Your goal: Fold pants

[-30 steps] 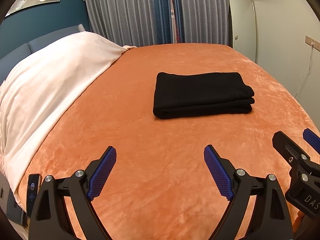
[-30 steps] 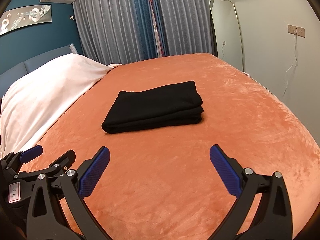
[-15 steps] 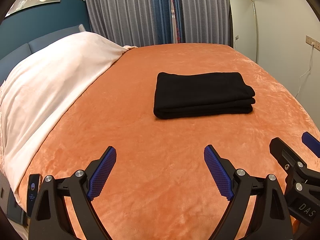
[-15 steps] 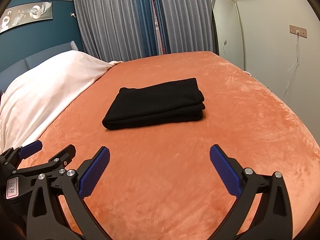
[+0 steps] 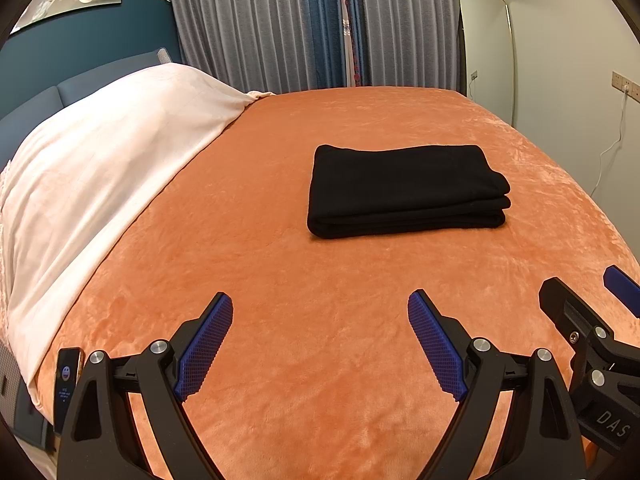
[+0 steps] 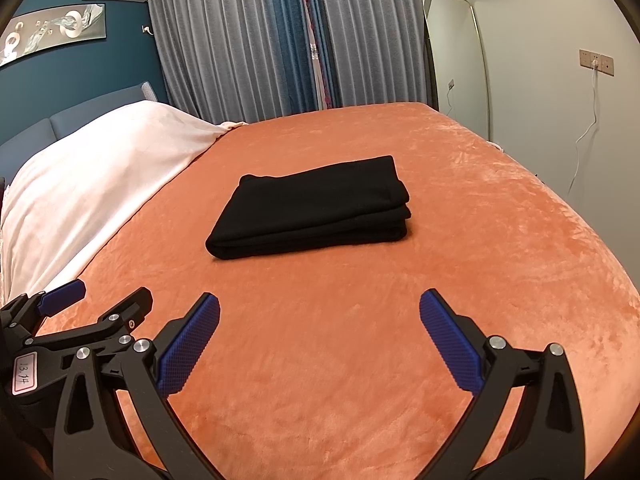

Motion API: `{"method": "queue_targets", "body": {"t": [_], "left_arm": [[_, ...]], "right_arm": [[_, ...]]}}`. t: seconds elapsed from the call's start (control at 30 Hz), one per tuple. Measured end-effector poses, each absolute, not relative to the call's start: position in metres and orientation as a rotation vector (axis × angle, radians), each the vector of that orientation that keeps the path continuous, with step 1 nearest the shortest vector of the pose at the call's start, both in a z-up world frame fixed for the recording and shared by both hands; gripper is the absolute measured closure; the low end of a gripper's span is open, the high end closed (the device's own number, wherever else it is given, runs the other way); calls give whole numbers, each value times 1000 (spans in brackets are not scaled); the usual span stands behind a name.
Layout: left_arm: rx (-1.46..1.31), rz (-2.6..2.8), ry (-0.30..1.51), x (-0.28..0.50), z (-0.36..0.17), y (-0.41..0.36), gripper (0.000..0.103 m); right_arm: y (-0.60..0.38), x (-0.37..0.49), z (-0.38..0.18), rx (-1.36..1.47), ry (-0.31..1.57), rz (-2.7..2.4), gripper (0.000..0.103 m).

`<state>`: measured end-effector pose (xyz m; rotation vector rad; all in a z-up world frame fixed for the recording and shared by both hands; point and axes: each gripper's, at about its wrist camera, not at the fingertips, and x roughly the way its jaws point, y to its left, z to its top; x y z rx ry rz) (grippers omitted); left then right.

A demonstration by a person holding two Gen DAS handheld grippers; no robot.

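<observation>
The black pants lie folded into a compact, layered rectangle on the orange blanket, well apart from both claws. From the left gripper the stack sits at about one o'clock; from the right gripper it sits at about twelve, a shade toward eleven. Its long axis runs across both views, from nine to three, with the stacked fold edges facing the claws. Neither hand looks clearly nearer. Both claws hang over bare blanket with their blue pads spread wide, holding and touching nothing. Judging by the tidy stack, the folding looks finished.
</observation>
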<state>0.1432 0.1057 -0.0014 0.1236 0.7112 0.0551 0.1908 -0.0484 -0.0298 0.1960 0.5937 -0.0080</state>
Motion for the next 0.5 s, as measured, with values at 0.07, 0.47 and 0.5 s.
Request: {"method": "queue_targets", "body": {"t": [0.07,0.47,0.5], "left_arm": [[123,54,711,143,-1,106,16],[123,53,712,144,-1,106,16],[124,53,713,144,-1,106,16]], "right_arm": [[-48,191,-30,196,594,-9,5],[-49,191,-31,198,599,-9,5],[-49,191,-32,198,600,-9,5]]}}
